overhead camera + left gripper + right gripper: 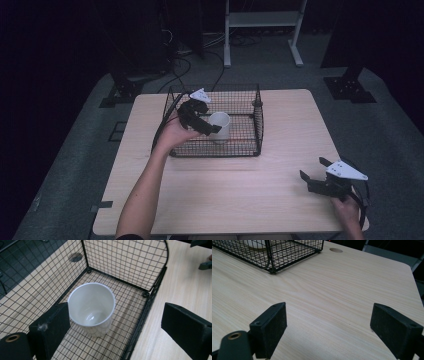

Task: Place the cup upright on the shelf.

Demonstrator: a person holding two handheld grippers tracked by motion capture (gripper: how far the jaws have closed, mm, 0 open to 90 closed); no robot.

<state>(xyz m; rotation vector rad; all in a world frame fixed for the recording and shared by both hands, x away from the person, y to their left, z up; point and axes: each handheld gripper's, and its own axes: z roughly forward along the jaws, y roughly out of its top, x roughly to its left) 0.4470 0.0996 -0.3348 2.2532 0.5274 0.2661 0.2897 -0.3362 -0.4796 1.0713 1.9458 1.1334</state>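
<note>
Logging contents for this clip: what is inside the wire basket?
The wire basket holds one white cup, upright and empty, standing on the mesh floor. The open left gripper reaches in beside it. The corner nearest that gripper is hidden behind its jaw.

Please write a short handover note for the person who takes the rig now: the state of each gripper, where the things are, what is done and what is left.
Left gripper: open, over the wire basket, one jaw beside the white cup, not gripping it.
Right gripper: open, holds nothing, low over the table at its near right corner.
Cup: upright inside the basket, looks empty.
Done: cup stands in the basket.
Left: probably close on the cup or draw the left gripper back.
</note>
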